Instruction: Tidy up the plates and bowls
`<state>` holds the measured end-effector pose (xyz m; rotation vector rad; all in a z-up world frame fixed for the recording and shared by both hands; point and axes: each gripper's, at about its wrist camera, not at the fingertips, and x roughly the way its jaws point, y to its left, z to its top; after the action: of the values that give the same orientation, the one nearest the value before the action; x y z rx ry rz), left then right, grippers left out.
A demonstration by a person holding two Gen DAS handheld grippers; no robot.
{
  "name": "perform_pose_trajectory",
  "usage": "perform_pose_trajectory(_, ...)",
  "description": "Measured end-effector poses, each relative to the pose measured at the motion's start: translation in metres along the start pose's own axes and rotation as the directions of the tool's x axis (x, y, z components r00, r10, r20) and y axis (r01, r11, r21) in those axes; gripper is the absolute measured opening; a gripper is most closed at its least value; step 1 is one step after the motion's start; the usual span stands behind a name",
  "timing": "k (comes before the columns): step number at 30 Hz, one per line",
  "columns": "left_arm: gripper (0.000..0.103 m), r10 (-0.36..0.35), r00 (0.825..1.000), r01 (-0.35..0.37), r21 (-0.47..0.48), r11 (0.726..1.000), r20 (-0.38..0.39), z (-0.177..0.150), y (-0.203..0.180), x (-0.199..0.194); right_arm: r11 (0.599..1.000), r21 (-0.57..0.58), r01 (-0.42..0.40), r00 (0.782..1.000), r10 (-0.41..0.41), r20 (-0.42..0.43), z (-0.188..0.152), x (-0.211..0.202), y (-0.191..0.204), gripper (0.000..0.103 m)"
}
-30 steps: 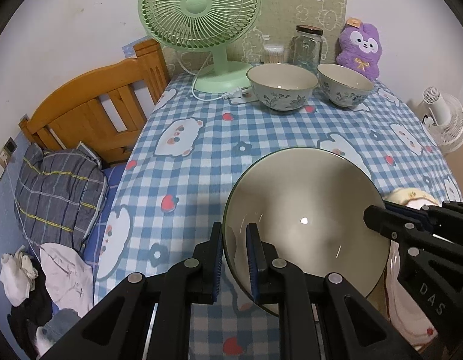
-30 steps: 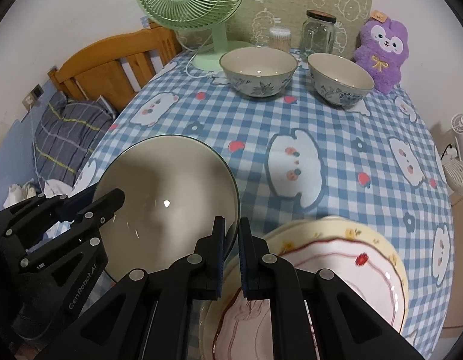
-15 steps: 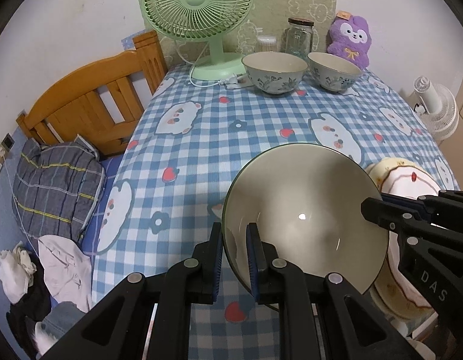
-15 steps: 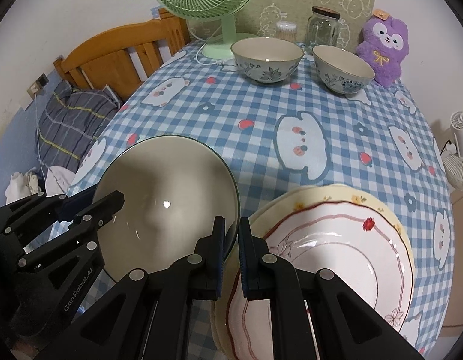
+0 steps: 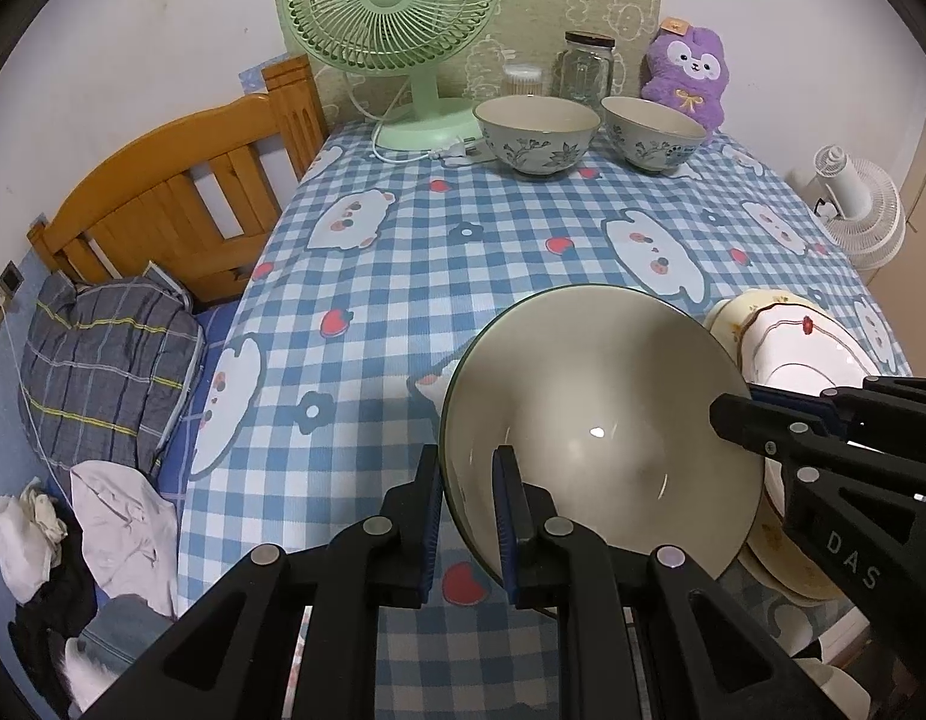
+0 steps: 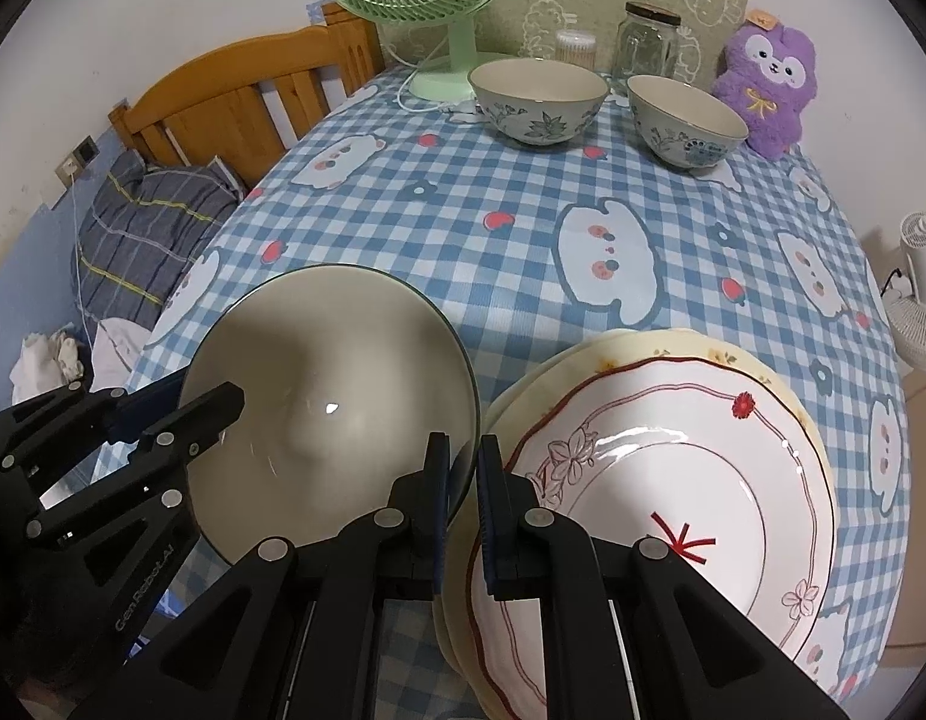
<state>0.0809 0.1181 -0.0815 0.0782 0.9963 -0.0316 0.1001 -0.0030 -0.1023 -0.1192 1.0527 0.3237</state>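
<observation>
A large cream bowl [image 5: 601,420] with a dark green rim hangs tilted just above the near part of the table. My left gripper [image 5: 466,462] is shut on its left rim, one finger inside and one outside. My right gripper [image 6: 459,450] is shut on the opposite rim; in the left wrist view the right gripper [image 5: 727,414] reaches in from the right. A stack of flowered plates [image 6: 673,468] lies right beside the bowl [image 6: 336,396]. Two blue-flowered bowls [image 5: 538,132] [image 5: 652,129] stand apart at the far edge.
The table wears a blue checked cloth [image 5: 463,276]. At the back stand a green fan [image 5: 390,6], a glass jar [image 5: 586,66] and a purple plush [image 5: 691,75]. A wooden headboard [image 5: 174,198] and bedding lie left; a white floor fan [image 5: 859,210] is right.
Both grippers have drawn back toward the table's near edge with the bowl held between them. The plate stack has come much further into view beside it.
</observation>
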Motion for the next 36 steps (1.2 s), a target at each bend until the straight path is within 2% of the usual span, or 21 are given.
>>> perform_pose_trajectory(8, 0.013, 0.004, 1.0, -0.004, -0.004, 1.0, 0.0, 0.003, 0.001, 0.006, 1.0, 0.007, -0.013, 1.0, 0.013, -0.001, 0.002, 0.004, -0.001, 0.012)
perform_pose_trajectory(13, 0.03, 0.001, 1.0, -0.001, -0.002, 1.0, 0.012, 0.005, -0.001, 0.008, 0.999, 0.007, -0.034, 0.999, 0.034, 0.001, 0.005, 0.005, -0.002, 0.015)
perform_pose_trajectory(17, 0.036, 0.001, 0.999, -0.001, -0.004, 1.0, 0.034, 0.009, -0.002, 0.005, 0.998, 0.006, -0.056, 0.998, 0.056, -0.024, 0.008, 0.007, -0.003, 0.022)
perform_pose_trajectory(18, 0.039, 0.002, 0.999, -0.002, -0.004, 1.0, 0.039, 0.01, -0.003, 0.004, 0.999, 0.008, -0.052, 0.998, 0.052, -0.027, 0.008, 0.008, -0.003, 0.024)
perform_pose_trajectory(20, 0.045, 0.002, 0.999, -0.002, 0.002, 1.0, 0.042, 0.011, -0.004, 0.004, 0.997, 0.015, -0.073, 0.997, 0.073, -0.023, 0.008, 0.008, -0.005, 0.036)
perform_pose_trajectory(22, 0.054, 0.016, 0.999, -0.016, 0.002, 1.0, 0.041, 0.012, -0.004, 0.005, 0.996, 0.045, -0.083, 0.996, 0.084, -0.024, 0.008, 0.006, -0.007, 0.036)
perform_pose_trajectory(24, 0.055, 0.021, 0.999, -0.021, -0.005, 1.0, 0.034, 0.013, -0.002, 0.007, 0.997, 0.054, -0.059, 0.998, 0.061, -0.028, 0.009, 0.004, -0.009, 0.045)
perform_pose_trajectory(26, 0.055, 0.026, 0.999, -0.025, -0.01, 1.0, 0.031, 0.014, 0.0, 0.009, 0.998, 0.056, -0.038, 0.999, 0.038, 0.002, 0.01, -0.001, -0.012, 0.06)
perform_pose_trajectory(28, 0.057, 0.023, 0.999, -0.023, -0.011, 1.0, 0.032, 0.015, 0.0, 0.009, 0.998, 0.055, -0.029, 0.999, 0.028, 0.018, 0.01, -0.004, -0.014, 0.065)
perform_pose_trajectory(36, 0.065, 0.017, 0.999, -0.017, -0.004, 1.0, 0.041, 0.025, -0.004, 0.004, 0.997, 0.07, -0.023, 1.0, 0.022, 0.019, 0.016, -0.01, -0.024, 0.066)
